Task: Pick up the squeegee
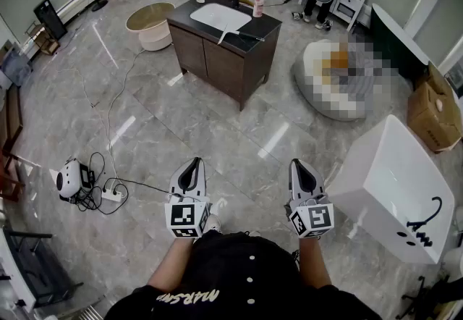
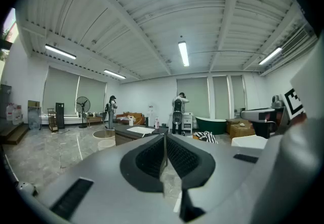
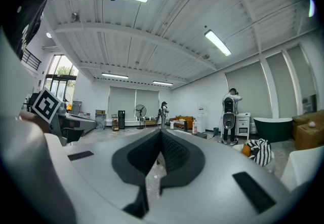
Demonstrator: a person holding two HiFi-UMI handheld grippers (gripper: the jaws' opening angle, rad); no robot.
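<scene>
Head view: the squeegee (image 1: 235, 35) lies on the dark desk (image 1: 269, 26) beside its sink (image 1: 219, 17), well apart from the left gripper (image 1: 192, 162) and right gripper (image 1: 298, 165). Left gripper view: jaws pressed together, empty. Right gripper view: jaws likewise together, holding nothing

A dark cabinet (image 1: 217, 61) with a white sink (image 1: 217, 17) stands well ahead of the left gripper (image 1: 193, 163). A white tub (image 1: 380, 166) sits just right of the right gripper (image 1: 297, 164). A power strip (image 1: 112, 195) lies to the left, and a box (image 1: 432, 108) far right.
</scene>
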